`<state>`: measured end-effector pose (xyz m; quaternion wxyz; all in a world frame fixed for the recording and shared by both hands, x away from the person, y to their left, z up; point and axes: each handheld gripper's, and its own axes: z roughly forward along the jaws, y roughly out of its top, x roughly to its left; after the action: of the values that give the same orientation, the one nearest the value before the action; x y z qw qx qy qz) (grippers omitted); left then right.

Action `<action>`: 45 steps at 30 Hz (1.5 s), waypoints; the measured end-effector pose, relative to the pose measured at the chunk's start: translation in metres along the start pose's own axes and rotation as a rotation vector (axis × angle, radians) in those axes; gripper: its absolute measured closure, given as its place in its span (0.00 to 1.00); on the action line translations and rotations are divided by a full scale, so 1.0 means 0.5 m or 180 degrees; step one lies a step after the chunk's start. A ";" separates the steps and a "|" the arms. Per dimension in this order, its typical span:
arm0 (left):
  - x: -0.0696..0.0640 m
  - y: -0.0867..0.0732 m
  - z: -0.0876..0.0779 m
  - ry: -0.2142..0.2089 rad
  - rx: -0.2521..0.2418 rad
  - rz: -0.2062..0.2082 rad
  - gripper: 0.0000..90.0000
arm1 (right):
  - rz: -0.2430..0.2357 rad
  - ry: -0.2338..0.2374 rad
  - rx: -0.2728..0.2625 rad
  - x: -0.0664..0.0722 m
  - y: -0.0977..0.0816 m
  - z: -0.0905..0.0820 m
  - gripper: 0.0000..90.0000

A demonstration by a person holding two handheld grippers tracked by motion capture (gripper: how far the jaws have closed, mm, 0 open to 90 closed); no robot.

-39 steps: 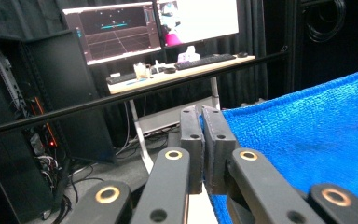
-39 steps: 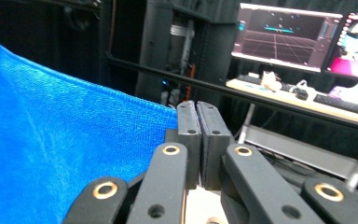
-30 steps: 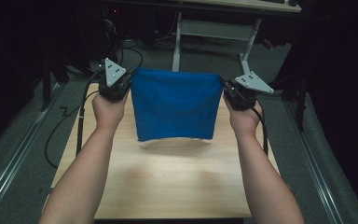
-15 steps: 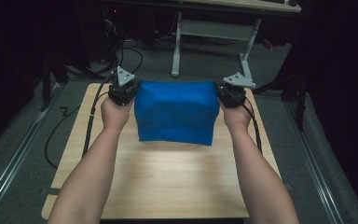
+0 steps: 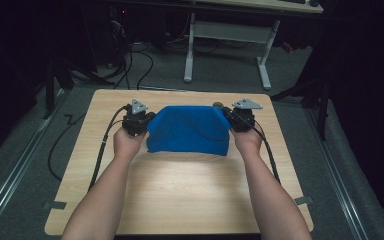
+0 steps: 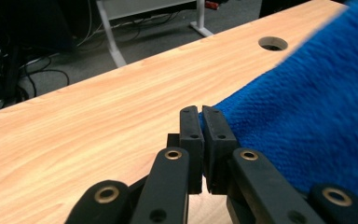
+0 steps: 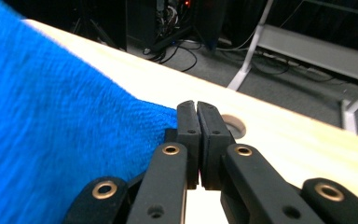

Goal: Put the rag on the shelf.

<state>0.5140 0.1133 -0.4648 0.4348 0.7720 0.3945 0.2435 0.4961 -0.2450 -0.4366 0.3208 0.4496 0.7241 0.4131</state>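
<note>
Both grippers — left gripper [image 5: 147,120], right gripper [image 5: 231,118] — pinch the nubby blue towel [image 5: 189,130], seemingly folded, on pale woodgrain table [image 5: 180,190].

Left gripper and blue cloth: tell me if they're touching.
Touching. In the left gripper view, the left gripper has its jaws closed together on a corner of the blue cloth, the fabric running straight into them.

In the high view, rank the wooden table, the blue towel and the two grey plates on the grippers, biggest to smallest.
1. wooden table
2. blue towel
3. The left gripper's grey plate and the right gripper's grey plate look about alike, so no ranking between them.
</note>
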 end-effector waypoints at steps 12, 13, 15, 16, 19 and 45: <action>-0.007 -0.058 0.017 -0.0114 0.0115 -0.0111 0.97 | 0.0075 0.0099 0.0174 0.015 -0.056 0.020 0.99; -0.007 -0.058 0.017 -0.0114 0.0115 -0.0111 0.97 | 0.0075 0.0099 0.0174 0.015 -0.056 0.020 0.99; -0.009 -0.064 0.017 -0.0135 0.0113 -0.0115 0.96 | 0.0083 0.0102 0.0186 0.016 -0.065 0.021 0.99; -0.011 -0.069 0.016 -0.0145 0.0108 -0.0137 0.96 | 0.0105 0.0106 0.0168 0.017 -0.073 0.022 0.99; -0.011 -0.073 0.016 -0.0165 0.0118 -0.0144 0.95 | 0.0133 0.0108 0.0185 0.017 -0.081 0.023 0.99; 0.035 -0.086 -0.034 0.0045 -0.0019 -0.0467 0.64 | 0.0214 -0.0098 0.0069 -0.011 -0.080 -0.023 0.74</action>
<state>0.4947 0.1492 -0.4928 0.4509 0.7381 0.4523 0.2176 0.4734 -0.2639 -0.4665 0.3129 0.4834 0.7080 0.4088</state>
